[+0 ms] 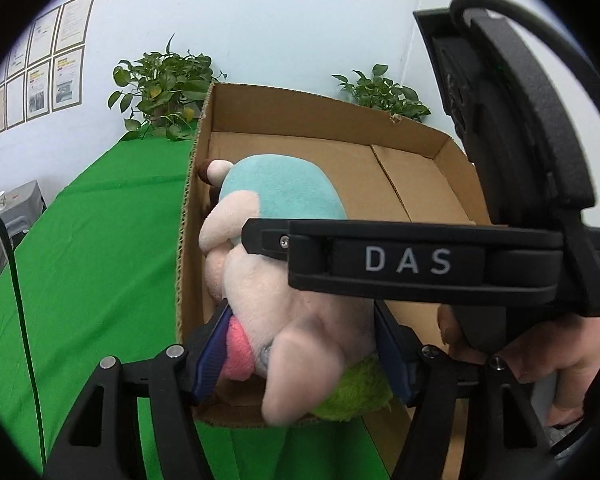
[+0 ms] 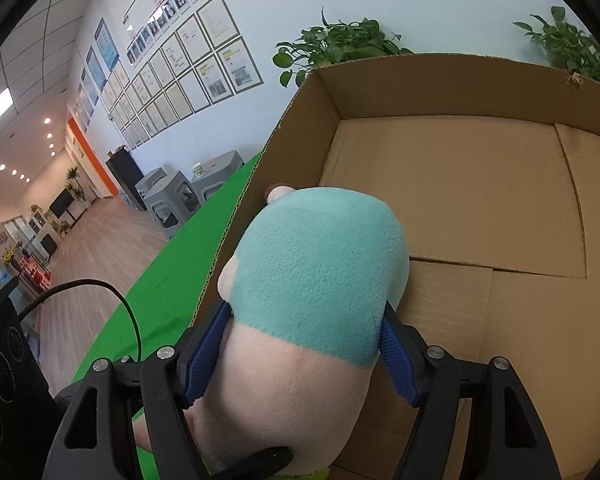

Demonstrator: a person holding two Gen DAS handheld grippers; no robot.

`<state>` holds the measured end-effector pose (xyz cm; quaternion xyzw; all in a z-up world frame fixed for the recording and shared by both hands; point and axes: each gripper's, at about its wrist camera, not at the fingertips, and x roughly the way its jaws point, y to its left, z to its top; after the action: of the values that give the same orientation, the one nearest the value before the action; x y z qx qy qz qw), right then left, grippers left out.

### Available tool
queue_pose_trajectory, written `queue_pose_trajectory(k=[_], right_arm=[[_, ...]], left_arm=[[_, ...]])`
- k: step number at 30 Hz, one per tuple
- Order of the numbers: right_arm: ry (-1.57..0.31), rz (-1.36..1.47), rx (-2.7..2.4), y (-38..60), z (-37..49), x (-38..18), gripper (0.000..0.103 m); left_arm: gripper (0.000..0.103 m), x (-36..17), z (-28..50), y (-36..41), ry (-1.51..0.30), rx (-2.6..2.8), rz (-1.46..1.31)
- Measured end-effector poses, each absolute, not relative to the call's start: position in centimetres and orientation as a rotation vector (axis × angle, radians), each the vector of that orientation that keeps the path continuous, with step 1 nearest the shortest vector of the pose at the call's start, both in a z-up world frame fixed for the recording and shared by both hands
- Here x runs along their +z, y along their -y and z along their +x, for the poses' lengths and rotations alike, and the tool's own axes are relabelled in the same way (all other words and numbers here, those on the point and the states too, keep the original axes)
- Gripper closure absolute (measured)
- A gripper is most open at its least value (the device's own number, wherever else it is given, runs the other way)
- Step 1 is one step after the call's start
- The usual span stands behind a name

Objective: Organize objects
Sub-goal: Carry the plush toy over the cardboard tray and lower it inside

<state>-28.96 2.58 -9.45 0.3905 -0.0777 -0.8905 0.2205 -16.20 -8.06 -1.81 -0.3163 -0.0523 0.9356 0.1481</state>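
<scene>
A plush toy [image 1: 284, 200] with a pink body, a teal back and a green patch hangs at the near left corner of an open cardboard box [image 1: 188, 220], against its left wall. My left gripper [image 1: 300, 320] is shut on its pink head end, a blue pad on each side. My right gripper [image 2: 304, 320] is shut on its body [image 2: 320, 272], where the teal meets the pink. In the left wrist view the right gripper's black housing [image 1: 408, 260] crosses above the toy, with a person's hand [image 1: 560, 352] behind it. The toy's underside is hidden.
The box [image 2: 440, 88] has a bare cardboard floor and stands on a green tablecloth [image 1: 100, 240]. Two potted plants [image 1: 164, 88] [image 1: 384, 92] stand behind it by the wall. Grey stools [image 2: 180, 200] stand beyond the table's left edge. A black cable [image 1: 20, 300] hangs at the left.
</scene>
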Motion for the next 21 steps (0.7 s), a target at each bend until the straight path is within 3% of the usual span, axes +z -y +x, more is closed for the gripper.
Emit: queue_pose_trajectory(k=[3, 5, 7, 12, 14, 18, 21], right_arm=[[0.181, 1.056, -2.485, -2.2, -28.4, -9.5, 0.030], [0.179, 1.049, -2.487, -2.1, -28.5, -9.4, 0.022], [0.209, 1.045, -2.483, -2.2, -28.6, -9.3, 0.014], [0.317, 0.989, -2.444, -4.5, -26.9, -6.9, 0.009], [0.321, 0.979, -2.440, -5.2, -26.2, -6.1, 0.000], [0.337, 1.086, -2.370, -5.5, -25.7, -7.4, 0.001], [0.345, 1.138, -2.368, -5.3, -25.8, -8.9, 0.014]], left_arm=[[0.037, -1.3, -14.8, 8.8, 0.168, 2.703, -0.889], [0.037, -1.2, -14.1, 9.3, 0.164, 2.725, -0.878], [0.037, -1.2, -13.5, 9.9, 0.191, 2.739, -0.889], [0.036, -1.8, -13.4, 11.4, 0.284, 2.726, -0.933], [0.035, -2.1, -13.7, 11.7, 0.307, 2.710, -0.957], [0.031, -2.5, -14.9, 12.9, 0.362, 2.680, -0.981], [0.031, -3.1, -15.1, 13.6, 0.439, 2.626, -1.014]])
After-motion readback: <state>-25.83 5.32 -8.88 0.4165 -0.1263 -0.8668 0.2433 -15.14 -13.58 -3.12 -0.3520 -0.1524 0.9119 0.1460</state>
